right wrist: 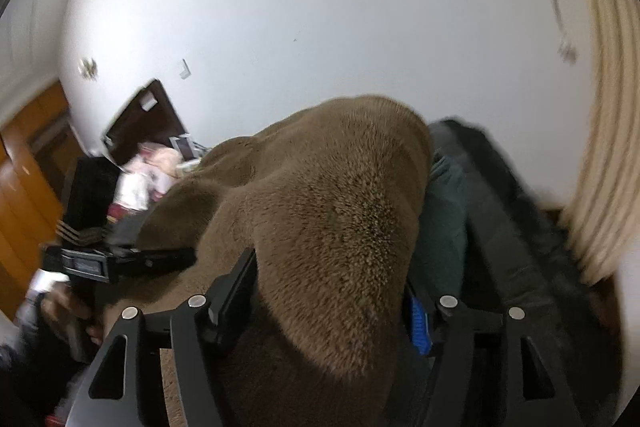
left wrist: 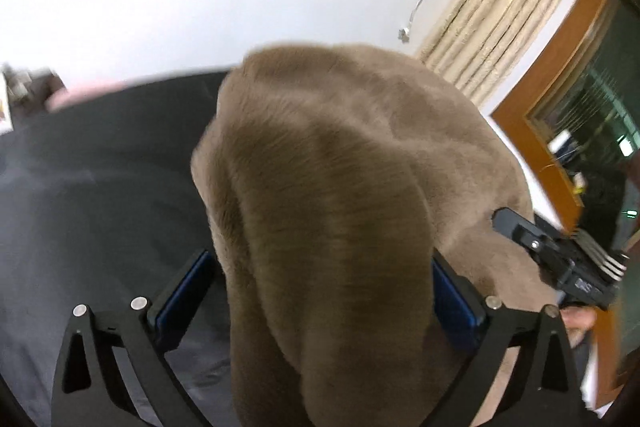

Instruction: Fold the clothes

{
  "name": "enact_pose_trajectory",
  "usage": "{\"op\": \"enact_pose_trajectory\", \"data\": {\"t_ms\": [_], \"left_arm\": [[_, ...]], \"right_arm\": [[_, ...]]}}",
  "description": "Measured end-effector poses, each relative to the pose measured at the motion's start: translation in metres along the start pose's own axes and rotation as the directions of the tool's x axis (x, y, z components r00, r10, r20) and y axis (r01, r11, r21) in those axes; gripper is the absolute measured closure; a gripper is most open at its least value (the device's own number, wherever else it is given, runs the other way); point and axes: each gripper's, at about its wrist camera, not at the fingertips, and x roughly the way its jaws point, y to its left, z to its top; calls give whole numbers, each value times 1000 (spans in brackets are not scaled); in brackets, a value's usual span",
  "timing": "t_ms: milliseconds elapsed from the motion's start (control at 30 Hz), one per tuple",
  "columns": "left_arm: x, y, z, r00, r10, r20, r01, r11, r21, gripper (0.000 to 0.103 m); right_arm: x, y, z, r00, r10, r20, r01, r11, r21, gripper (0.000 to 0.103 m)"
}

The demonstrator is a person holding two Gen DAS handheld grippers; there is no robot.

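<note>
A thick brown fleece garment (left wrist: pixel 320 155) lies heaped on the dark bed. In the left wrist view my left gripper (left wrist: pixel 320 259) is open wide, its blue pads (left wrist: pixel 184 291) on either side of a fold of fleece, with a gap at the left pad. My right gripper (right wrist: pixel 328 275) also straddles the brown fleece (right wrist: pixel 328 203), which fills the space between its fingers; the blue pad (right wrist: pixel 417 319) shows at the fabric's edge, and it reads as open. Each gripper appears in the other's view: the right one (left wrist: pixel 532 239), and the left one (right wrist: pixel 120 261), held in a hand.
A dark sheet (left wrist: pixel 80 187) covers the bed. A dark green garment (right wrist: pixel 440 219) and a black garment (right wrist: pixel 504 195) lie right of the fleece. A beige curtain (left wrist: pixel 500 7) and a wooden window frame (left wrist: pixel 560 67) stand behind. Clutter (right wrist: pixel 148 171) sits by the headboard.
</note>
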Motion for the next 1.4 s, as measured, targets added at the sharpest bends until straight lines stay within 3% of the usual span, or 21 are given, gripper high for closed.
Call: {"op": "enact_pose_trajectory", "data": {"t_ms": [100, 267, 433, 500, 633, 900, 1067, 1400], "left_arm": [[-23, -14, -2, 993, 83, 78, -87, 995, 45, 1], [-59, -24, -14, 982, 49, 182, -65, 994, 83, 1], [-74, -60, -29, 975, -36, 218, -13, 975, 222, 1], [-48, -85, -24, 977, -14, 211, -50, 954, 296, 1], [-21, -87, -27, 986, 50, 160, -107, 924, 368, 1], [-46, -58, -47, 991, 50, 124, -93, 921, 378, 1], [-34, -54, -48, 990, 54, 131, -101, 918, 383, 1], [-28, -41, -51, 988, 65, 140, -106, 945, 308, 0]], "right_arm": [[-21, 22, -3, 988, -123, 90, 130, 988, -77, 36], [-51, 51, -13, 978, -109, 177, 137, 978, -158, 30], [-44, 73, -29, 985, -104, 136, 136, 956, -258, 28], [-33, 72, -33, 988, -115, 105, 138, 956, -260, 28], [-22, 65, -38, 992, -107, 66, 120, 965, -233, 27], [0, 67, -45, 991, -132, 19, 133, 958, -256, 25], [8, 68, -51, 986, -160, 36, 163, 947, -278, 24], [11, 66, -52, 983, -178, 36, 181, 947, -264, 24]]}}
